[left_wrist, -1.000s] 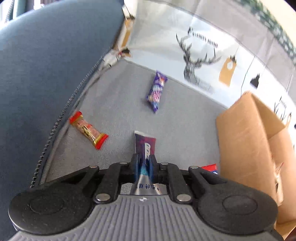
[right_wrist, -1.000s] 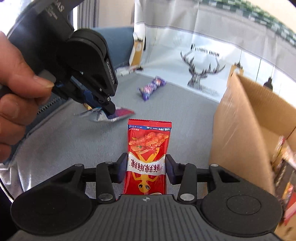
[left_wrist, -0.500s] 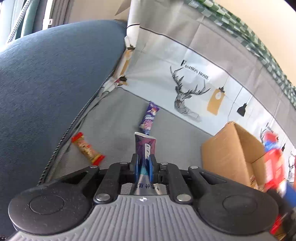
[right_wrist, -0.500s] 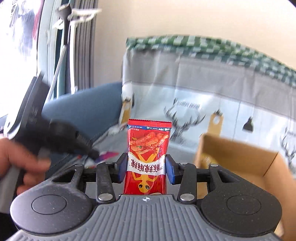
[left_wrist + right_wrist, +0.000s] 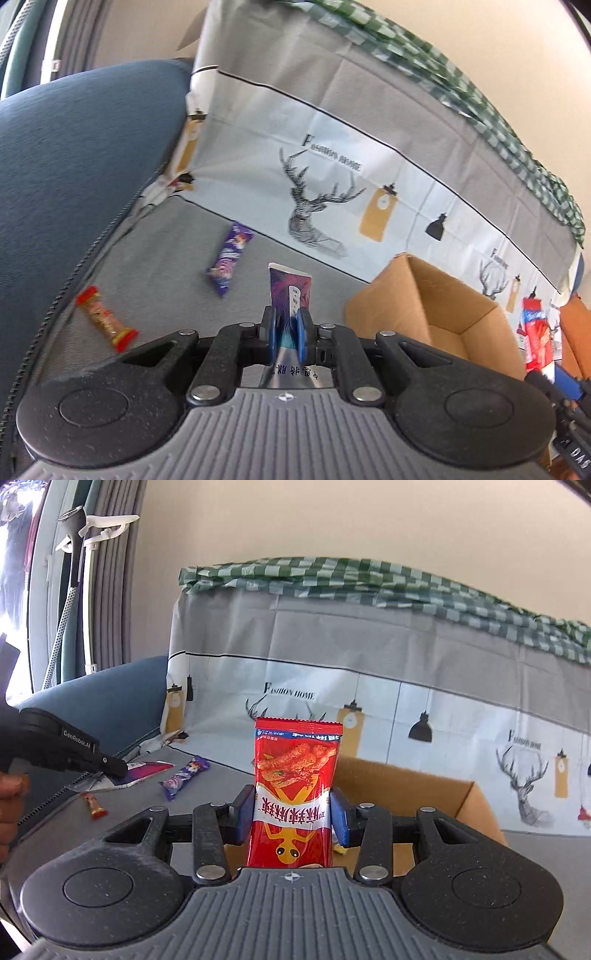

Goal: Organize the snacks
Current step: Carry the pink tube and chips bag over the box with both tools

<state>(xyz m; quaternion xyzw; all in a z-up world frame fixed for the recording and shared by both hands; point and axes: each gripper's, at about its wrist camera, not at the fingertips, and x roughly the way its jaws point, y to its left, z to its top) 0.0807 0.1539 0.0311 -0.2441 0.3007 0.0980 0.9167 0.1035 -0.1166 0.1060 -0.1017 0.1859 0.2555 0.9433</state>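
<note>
Snacks lie scattered on a grey fabric sofa seat (image 5: 166, 266), and two of them are lifted clear of it. The left gripper (image 5: 285, 328) has its blue pads squeezed almost together on a flat purple-and-silver foil sachet (image 5: 290, 291), which stands upright between them with its printed silver end toward the camera. The right gripper (image 5: 293, 810) is set at a moderate width, its pads pressing both sides of a tall red plastic snack packet with white lettering and a yellow figure (image 5: 295, 794); the packet stands upright in front of an open brown cardboard box (image 5: 424, 786). In the left wrist view that same box (image 5: 436, 295) sits on the seat to the right, its flaps up and its inside mostly bare from this angle, with the red packet (image 5: 535, 332) showing blurred beyond its far right edge.

Two snacks rest on the seat to the left of the box, well apart from each other. A long purple wrapped bar (image 5: 229, 258) lies near the back cushion, and a small clear-wrapped sausage-shaped snack with red twisted ends (image 5: 105, 319) lies near the zipped edge of a dark blue cushion (image 5: 74, 166). Behind the seat hangs a grey-and-white cover printed with deer heads and lamps (image 5: 321, 199), topped by a green checked cloth (image 5: 369, 579). In the right wrist view a person's hand (image 5: 9, 805) is at the left edge, at the left gripper.
</note>
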